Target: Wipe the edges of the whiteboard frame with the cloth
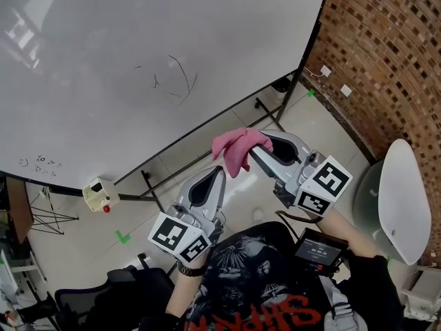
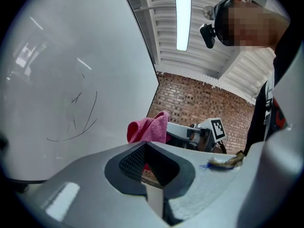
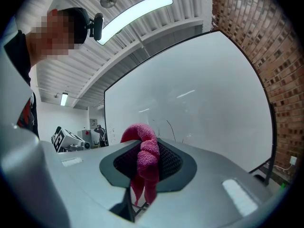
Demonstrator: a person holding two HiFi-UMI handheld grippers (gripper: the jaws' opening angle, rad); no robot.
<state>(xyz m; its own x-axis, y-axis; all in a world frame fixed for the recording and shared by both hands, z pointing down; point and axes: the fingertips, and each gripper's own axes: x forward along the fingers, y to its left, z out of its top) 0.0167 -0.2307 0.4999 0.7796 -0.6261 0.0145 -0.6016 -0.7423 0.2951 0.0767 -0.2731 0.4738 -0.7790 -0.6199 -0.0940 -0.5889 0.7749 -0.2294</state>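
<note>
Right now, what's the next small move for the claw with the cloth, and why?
Probably push the right claw forward until the pink cloth meets the lower edge of the whiteboard frame. That claw is shut on the cloth, but the cloth hangs short of the frame and touches nothing. The left claw is shut and empty, so it need not move.

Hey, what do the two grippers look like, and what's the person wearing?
Both the left gripper and right gripper are pale grey tapering shells with dark textured pads inside the fingers. Each carries a white cube printed with black square markers. The person wears a black T-shirt with red print and a dark wristband.
</note>
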